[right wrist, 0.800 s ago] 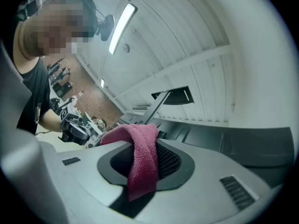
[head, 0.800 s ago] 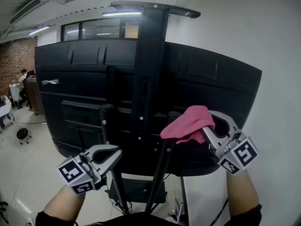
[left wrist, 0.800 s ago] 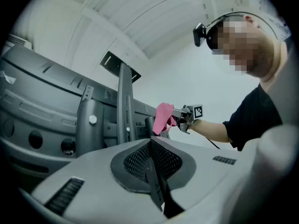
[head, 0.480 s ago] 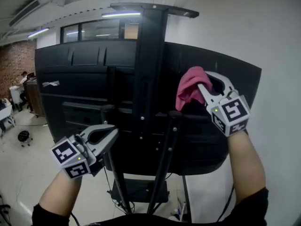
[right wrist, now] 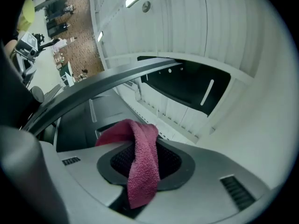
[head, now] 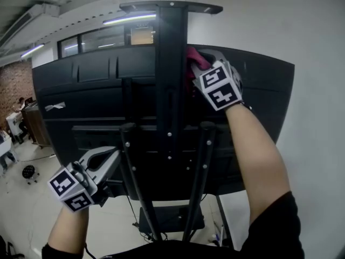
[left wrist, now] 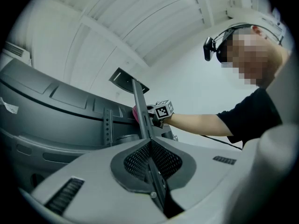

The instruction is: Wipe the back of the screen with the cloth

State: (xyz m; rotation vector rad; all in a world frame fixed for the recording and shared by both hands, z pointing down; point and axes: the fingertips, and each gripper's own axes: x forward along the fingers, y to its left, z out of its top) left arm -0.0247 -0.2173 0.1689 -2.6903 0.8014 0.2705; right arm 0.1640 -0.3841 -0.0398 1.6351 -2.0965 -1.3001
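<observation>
The black back of the screen (head: 81, 90) fills the head view, on a black stand column (head: 170, 80). My right gripper (head: 204, 63) is raised to the screen's upper edge, just right of the column, and is shut on the pink cloth (head: 195, 60). The cloth lies against the panel there. In the right gripper view the cloth (right wrist: 142, 162) hangs from between the jaws, over the curved screen back (right wrist: 107, 108). My left gripper (head: 119, 151) is low at the left, close to the screen's lower part, shut on nothing. The left gripper view shows its jaws closed (left wrist: 150, 141).
Two slanted stand legs (head: 135, 188) run down from the column below the screen. A white wall (head: 312, 63) stands close on the right. At the far left are open floor, a stool (head: 28, 171) and distant desks.
My right gripper has carried the cloth up from the screen's lower right to its top edge beside the column. The left gripper has drifted slightly down and left.
</observation>
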